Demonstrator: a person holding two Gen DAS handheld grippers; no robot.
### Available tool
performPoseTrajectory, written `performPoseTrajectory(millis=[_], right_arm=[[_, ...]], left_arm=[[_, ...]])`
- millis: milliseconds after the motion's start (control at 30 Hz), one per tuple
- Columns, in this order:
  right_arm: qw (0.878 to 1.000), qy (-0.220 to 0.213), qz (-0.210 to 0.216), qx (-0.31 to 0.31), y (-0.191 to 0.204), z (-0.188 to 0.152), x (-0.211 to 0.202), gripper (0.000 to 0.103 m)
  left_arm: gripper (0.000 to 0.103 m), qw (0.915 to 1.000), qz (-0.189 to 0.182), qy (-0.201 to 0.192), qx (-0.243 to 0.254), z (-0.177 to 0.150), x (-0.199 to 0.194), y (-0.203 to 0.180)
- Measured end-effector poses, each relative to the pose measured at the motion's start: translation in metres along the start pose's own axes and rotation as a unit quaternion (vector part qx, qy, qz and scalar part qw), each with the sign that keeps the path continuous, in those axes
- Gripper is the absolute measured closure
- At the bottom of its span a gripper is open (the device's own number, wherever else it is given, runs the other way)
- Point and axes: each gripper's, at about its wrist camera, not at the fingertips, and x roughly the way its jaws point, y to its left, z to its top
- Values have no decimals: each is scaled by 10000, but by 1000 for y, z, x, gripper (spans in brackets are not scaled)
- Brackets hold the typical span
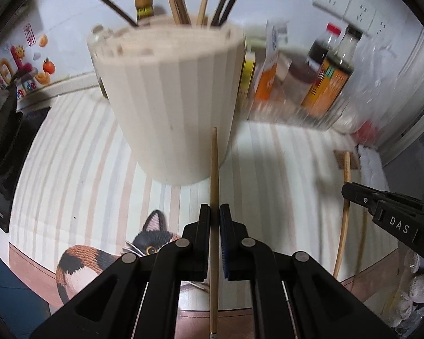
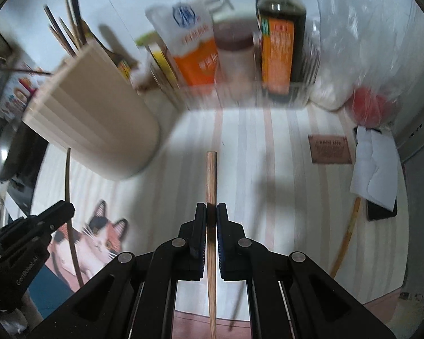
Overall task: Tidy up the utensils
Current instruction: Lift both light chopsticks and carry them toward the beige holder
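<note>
Closest in the left wrist view: left gripper [image 1: 214, 212], jaws pinched onto a chopstick [image 1: 214, 180] that runs forward between them, tip pointing at the holder [image 1: 169, 99]. Holder stands just beyond the tip, centre of view, with several sticks [image 1: 181, 2] already upright in it. So I judge the job partly done; this stick is not in yet. Right gripper [image 1: 350, 193] shows at the right edge, with a pale stick [image 1: 344, 212] passing it. Far right behind the holder sit bottles [image 1: 333, 76] and packets, blurred. Dark stove [image 1: 2, 152] on the left. Cat mat [image 1: 104, 251] under everything.

Right wrist view, nearest: right gripper [image 2: 211, 212] clamped on its own chopstick [image 2: 211, 180], blunt end forward over the striped mat [image 2: 268, 169]. Holder [image 2: 99, 118] is far left here, tilted by the lens, sticks poking out. Left gripper [image 2: 63, 210] low left with a dark thin stick [image 2: 70, 203] beside it. One more stick [image 2: 347, 237] lies on the mat at right, beside a paper [image 2: 373, 166] and phone [image 2: 381, 212], so at least that one is left. Sauce bottle [image 2: 279, 45], pouch [image 2: 192, 42] and plastic bag [image 2: 361, 42] crowd the far edge near the holder. I'd need both sticks raised over the rim; the sticks already inside could block entry.
</note>
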Motion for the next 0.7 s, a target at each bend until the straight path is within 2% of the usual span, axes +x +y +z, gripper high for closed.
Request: performPoseTrajectory(millis=[67,400,533,700], right_arm=[[9999,-152,57,6,-12,13,-17,96],[9956,-826,415,150,-5,36,-66,96],[9908,-1161,673,198,1,53,-90,96],[9800,-1723,979,163,16,87,-134,96]], left_arm=[[99,9999,-23,-136,-4,5,-11,-1],[99,9957,-333,-853,-165,40,-67,-5],[99,9905,-479,-1263,-261,62,-98,-4],[99,9794,-644,-1884,-323,96,-141,-4]])
